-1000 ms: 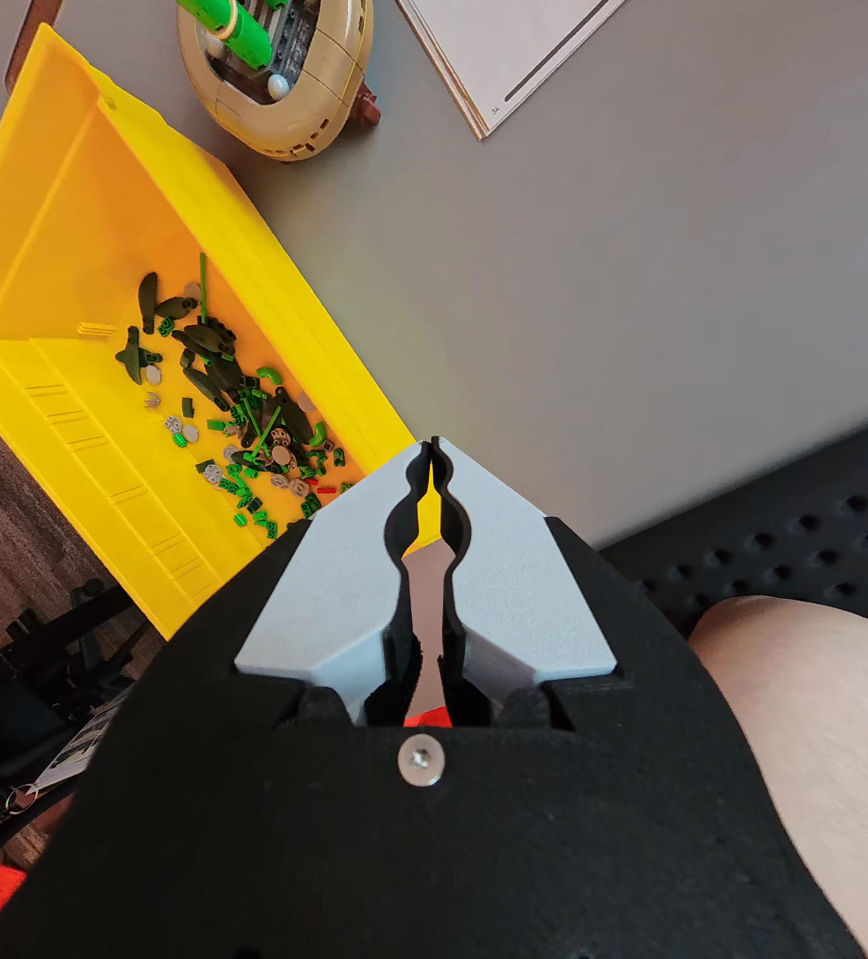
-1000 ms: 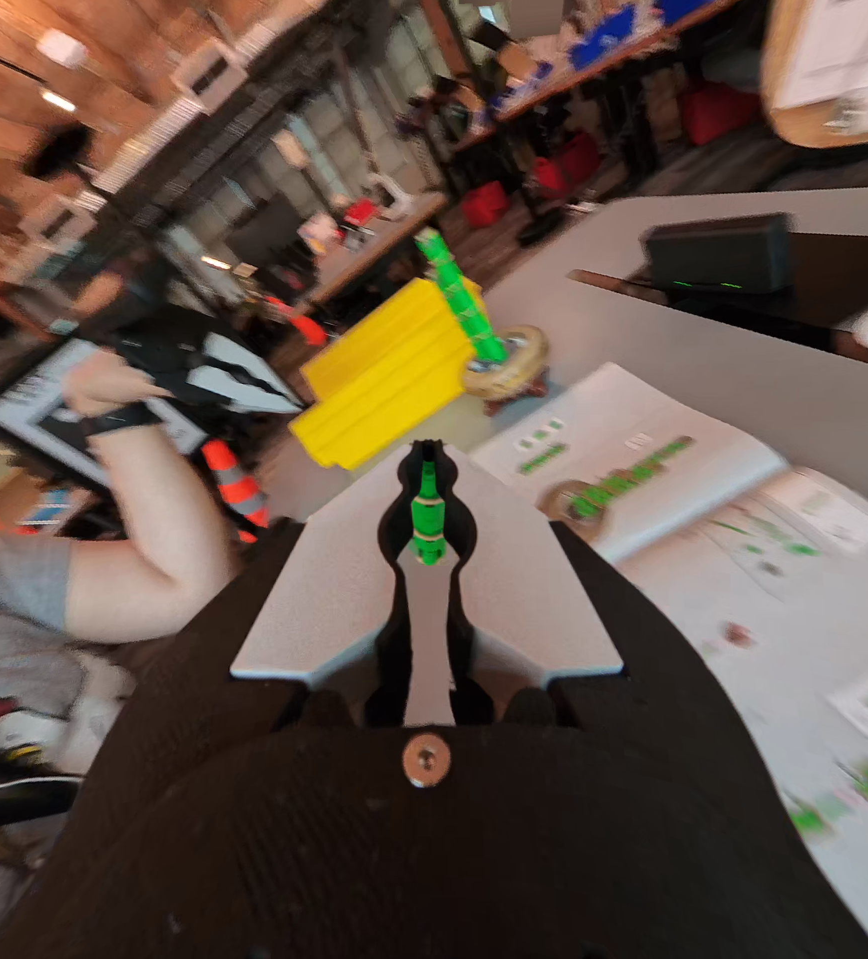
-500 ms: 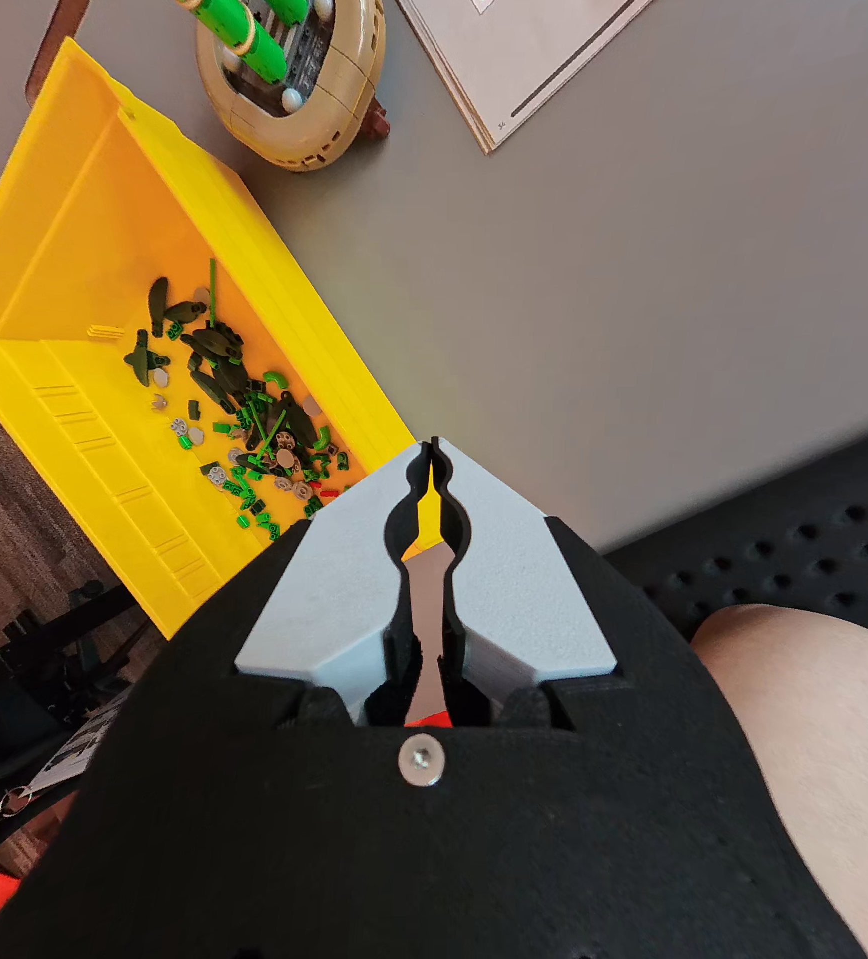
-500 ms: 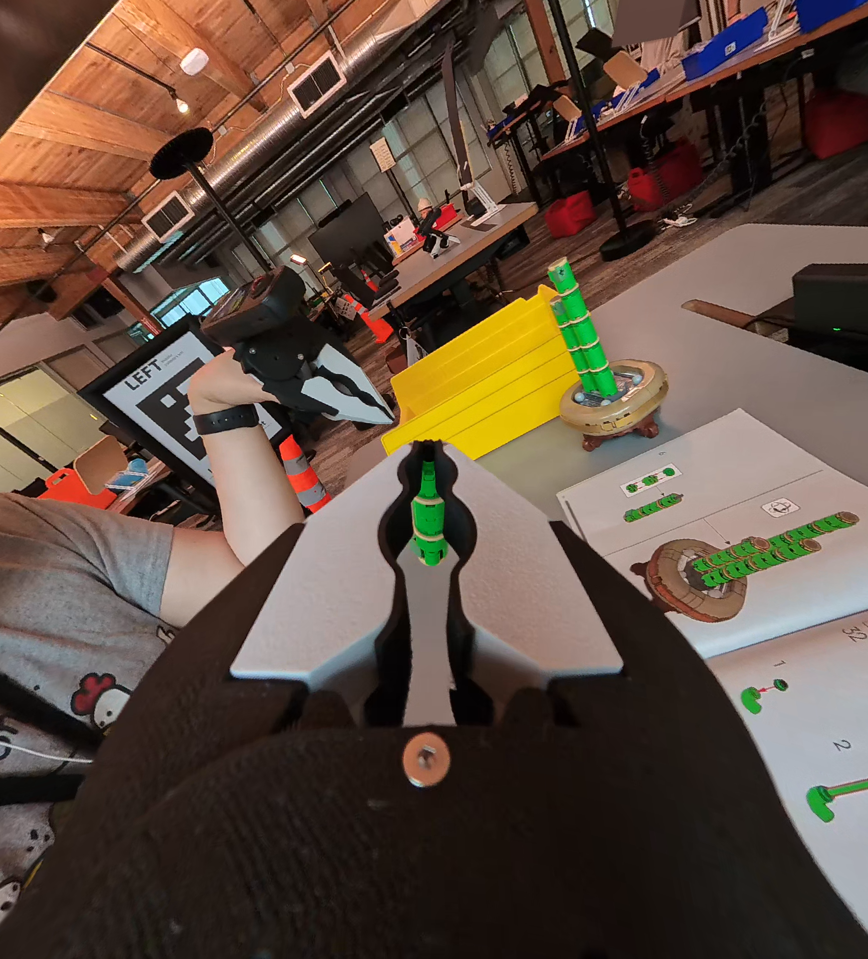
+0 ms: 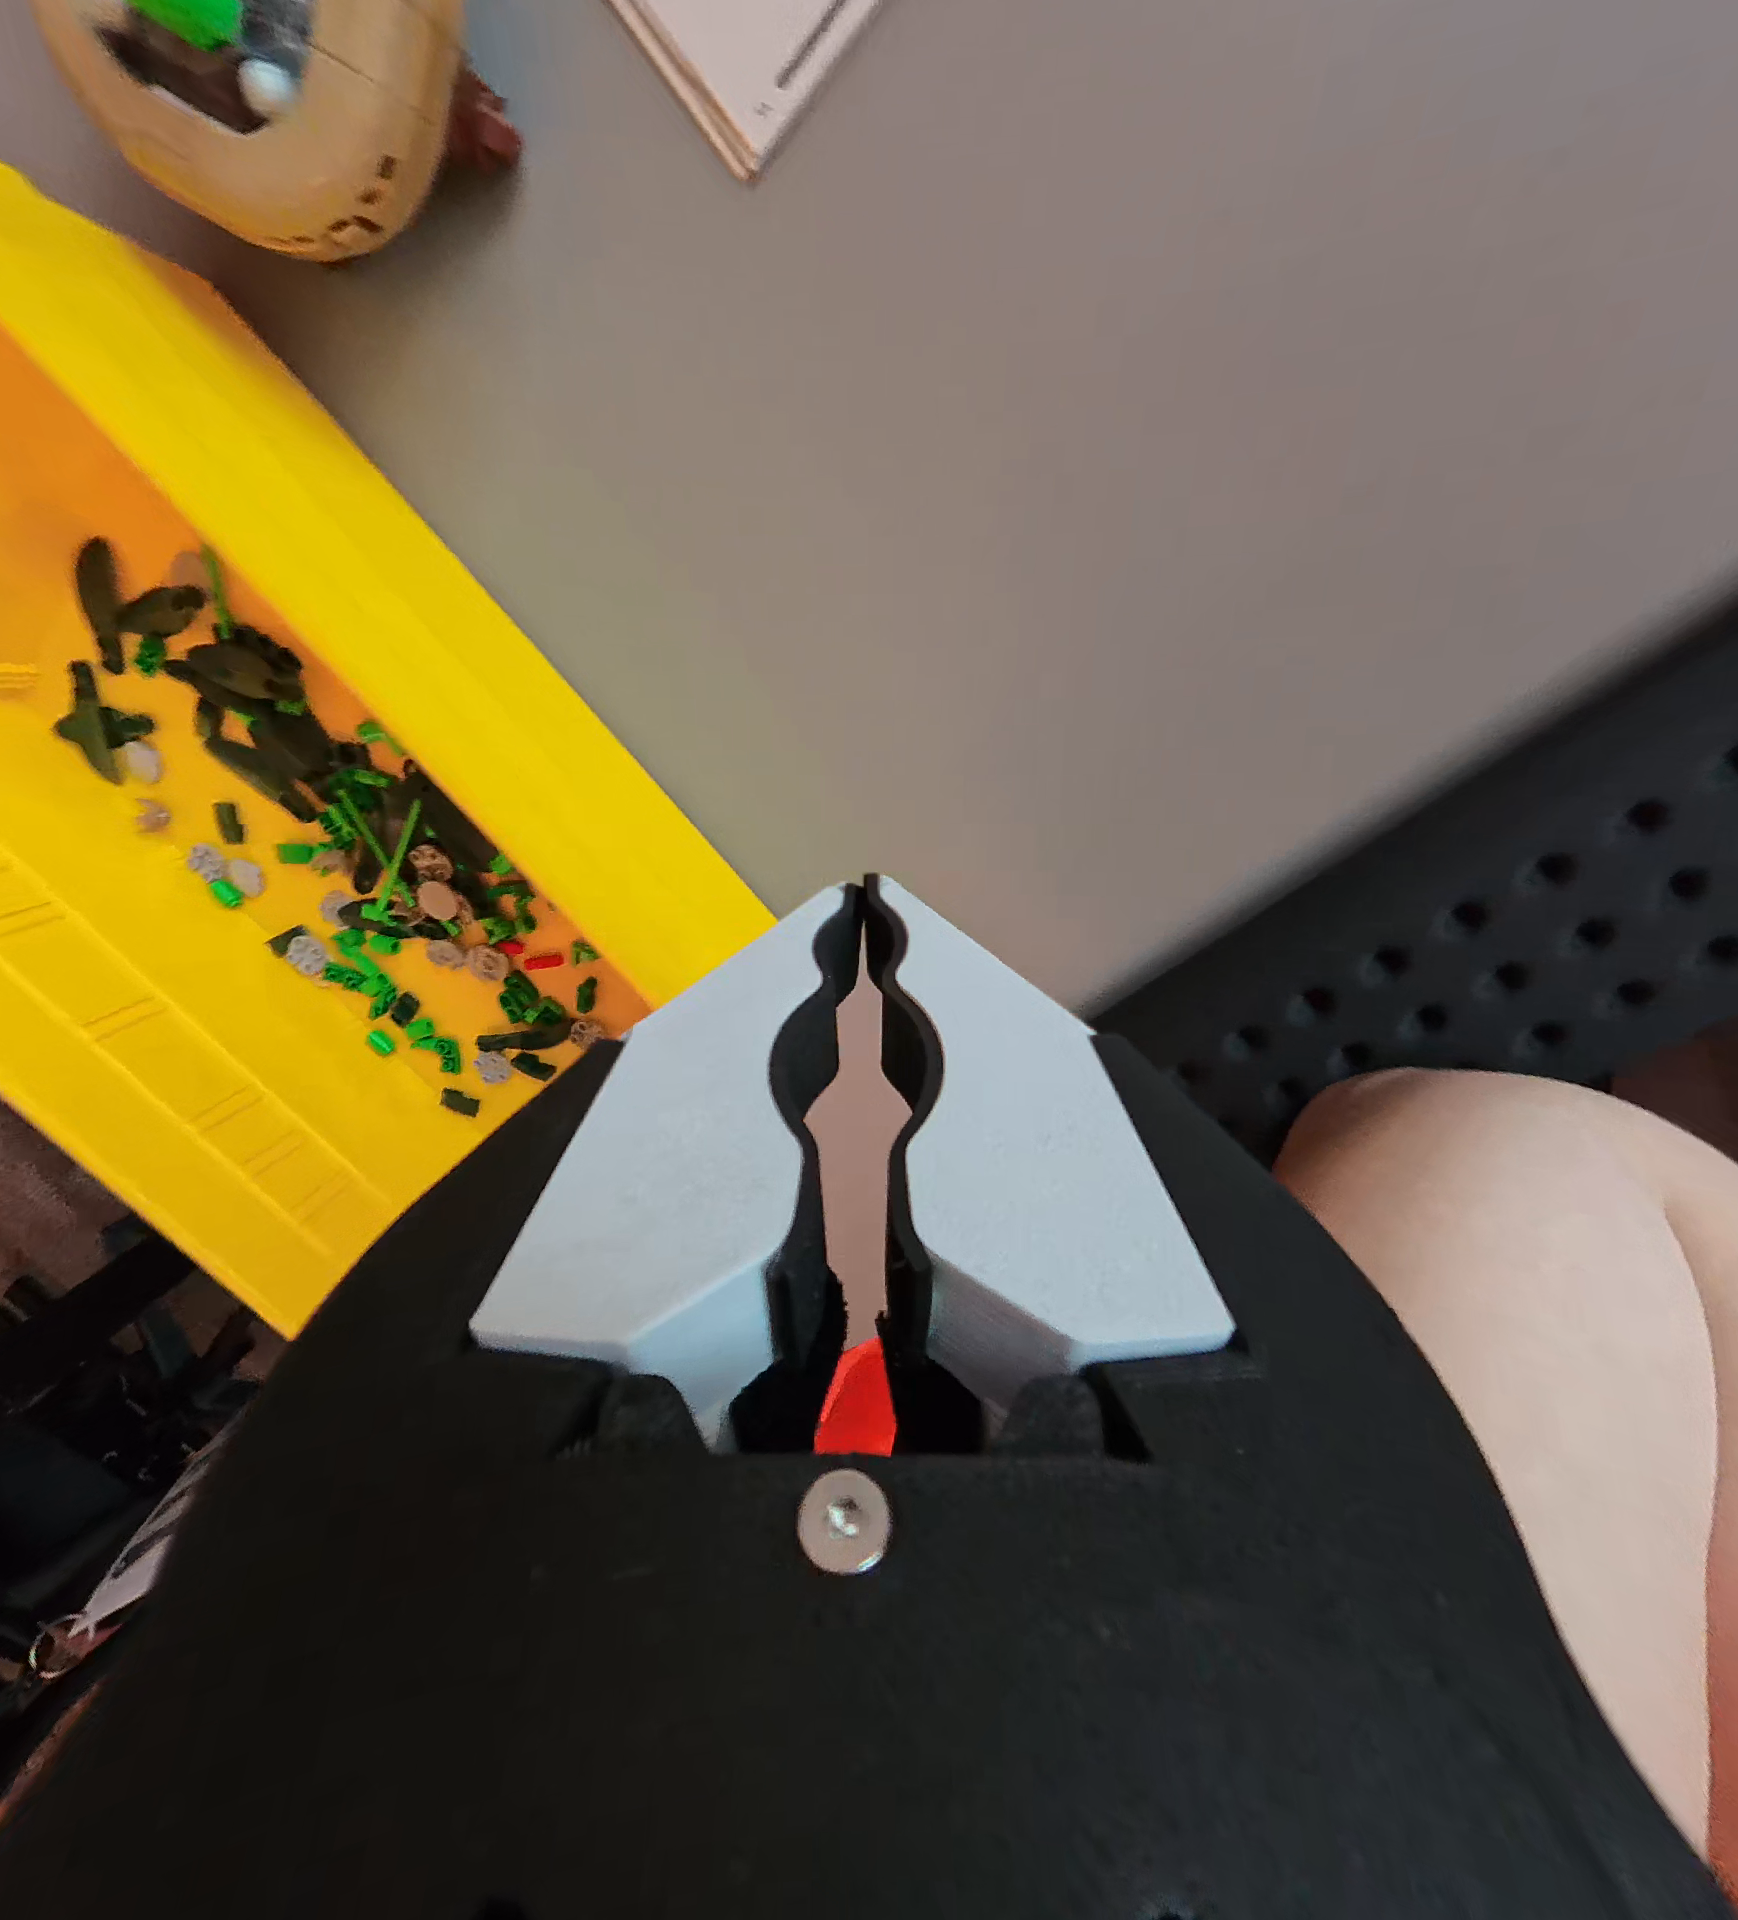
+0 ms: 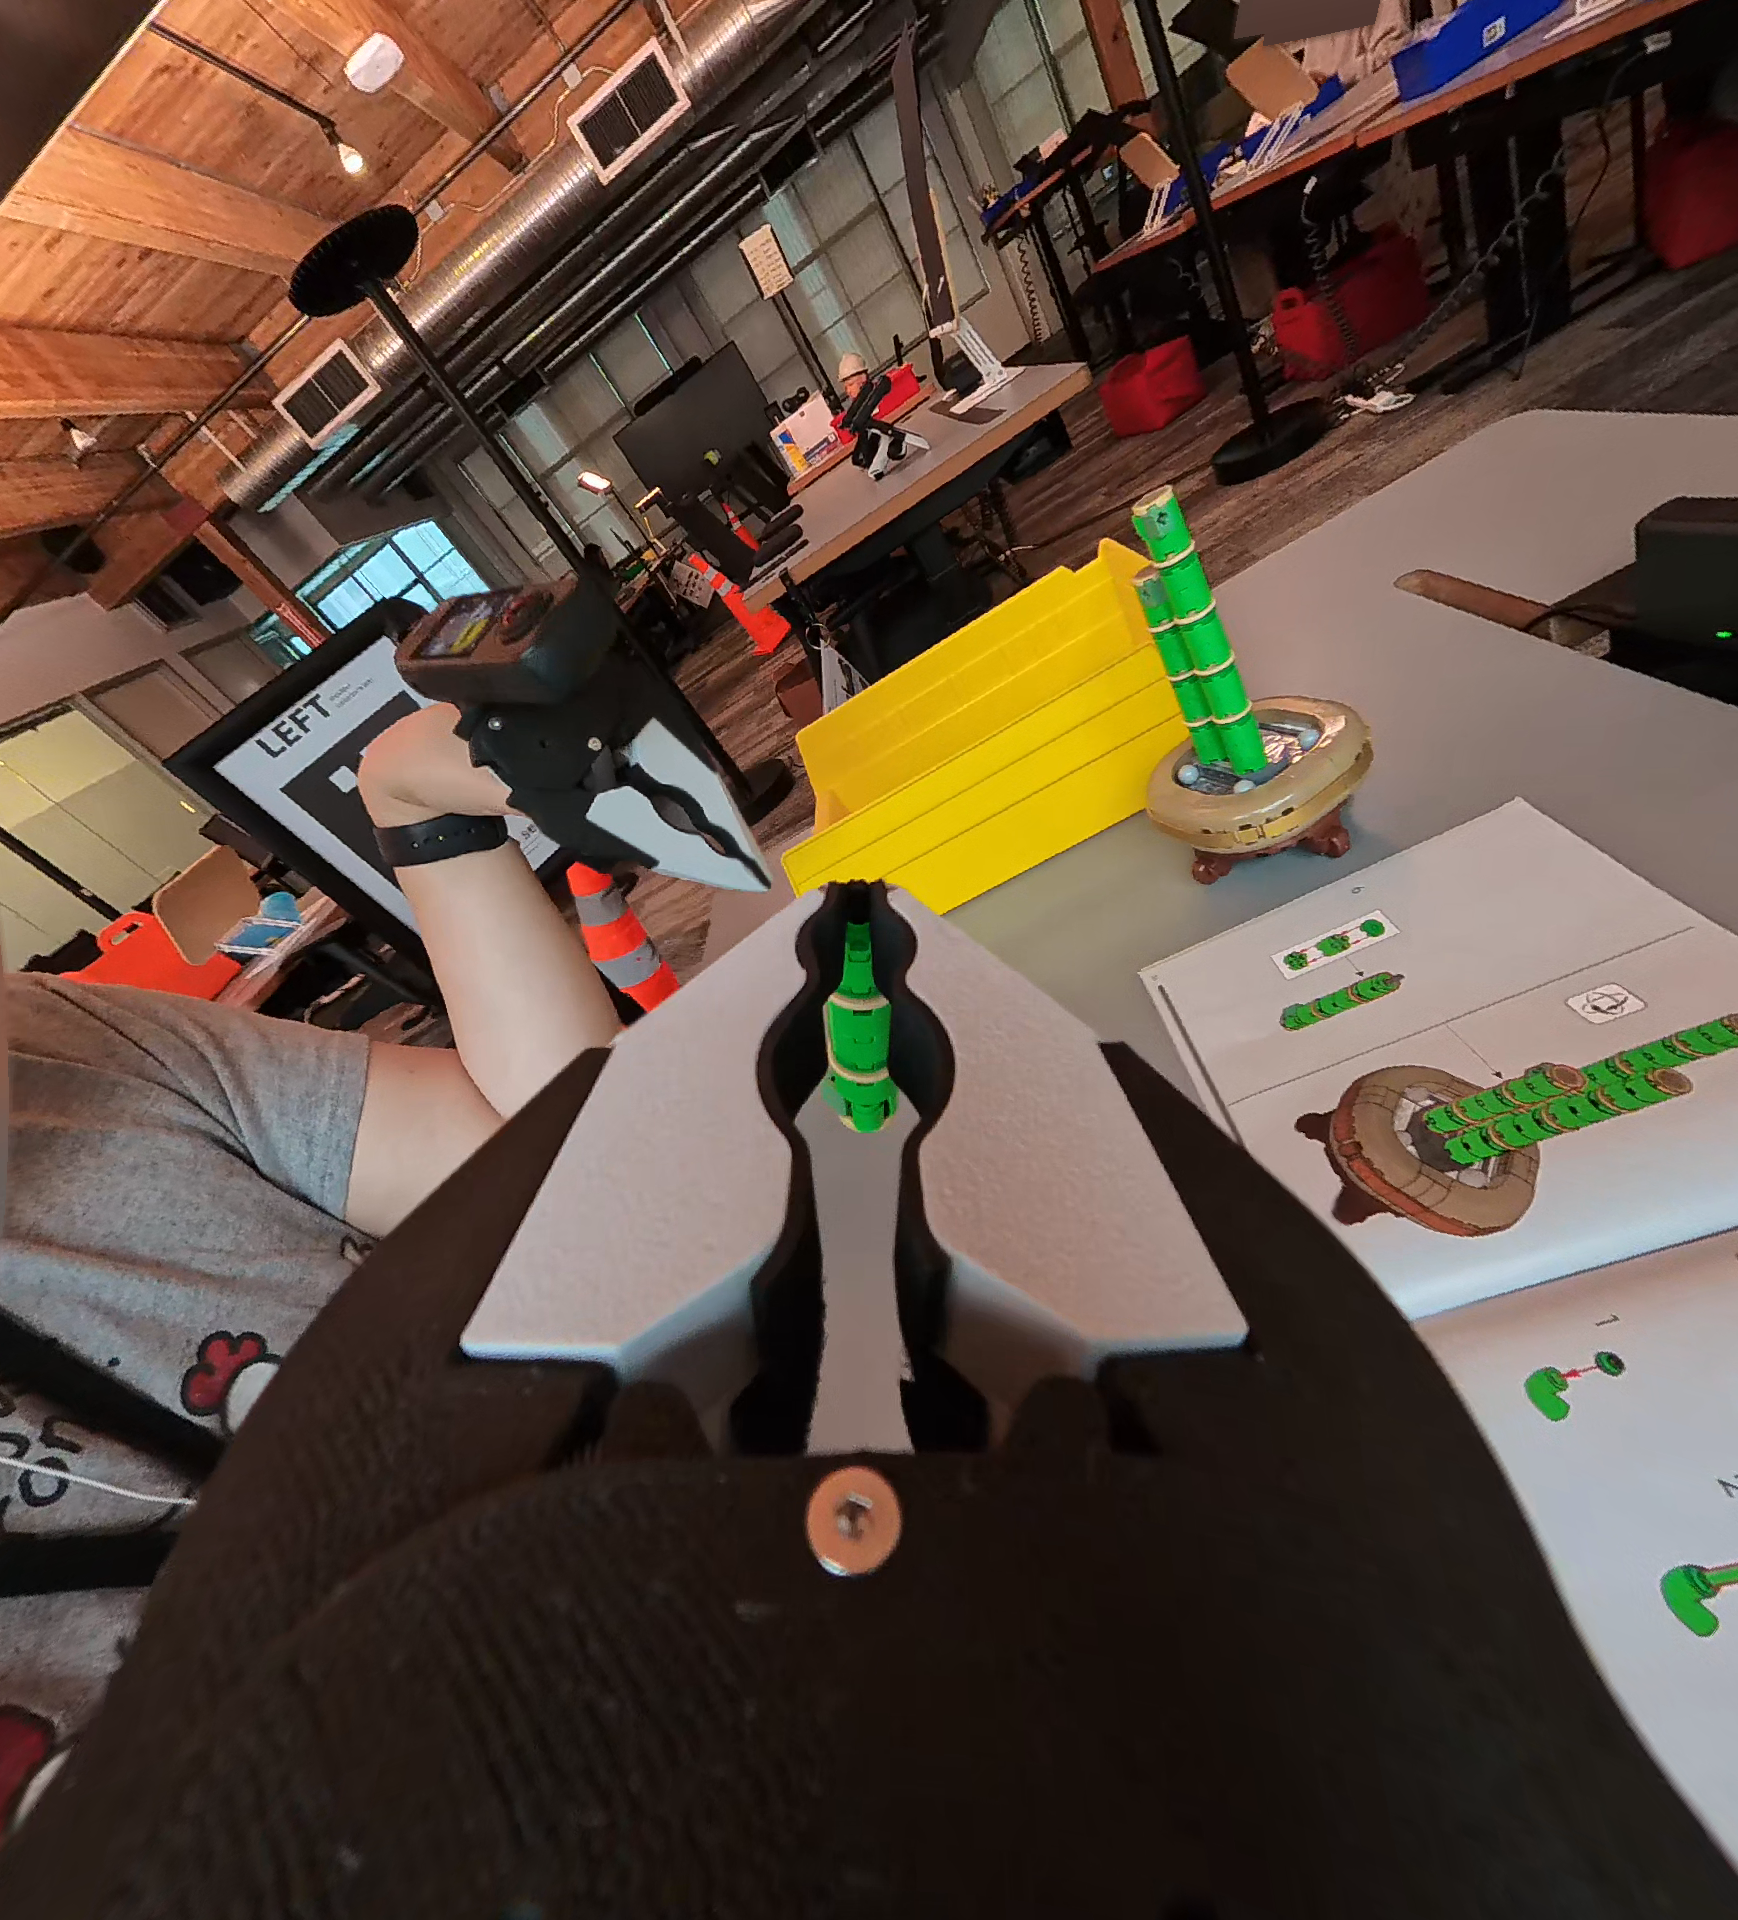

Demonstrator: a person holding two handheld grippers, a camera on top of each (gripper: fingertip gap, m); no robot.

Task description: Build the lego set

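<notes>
The green stalk segment [image 6: 857, 1039], a short run of bright green round pieces with pale rings, sits clamped between the fingers of the right gripper [image 6: 857, 894]; its thin end points out toward the tips and its thick end hangs in the wider hollow between them. Held lengthwise like this, it appears ready to be pushed end-on into a socket, which is likely why it is carried along the fingers and not across them.

Beyond it, on the grey table [image 6: 1467, 727], stands the round tan pot base [image 6: 1260, 790] on dark brown feet, with two tall green stalks [image 6: 1192, 644] already rising from it at a slight lean. That is the probable seat for the held piece, well apart from it at present. The open instruction booklet [image 6: 1467, 1039] lies flat just beside the base, near the right hand, so the pictured step can be read while working.

The yellow parts bin [image 5: 221, 675] rests near the table's edge beside the base, its floor scattered with small green, dark and grey loose pieces [image 5: 377, 862], within easy reach of the left hand. The left gripper [image 5: 867, 883] hovers above the table just beside the bin; its tips meet and nothing shows between them, so it is clenched on nothing, seemingly waiting to steady the base or fetch the next part
</notes>
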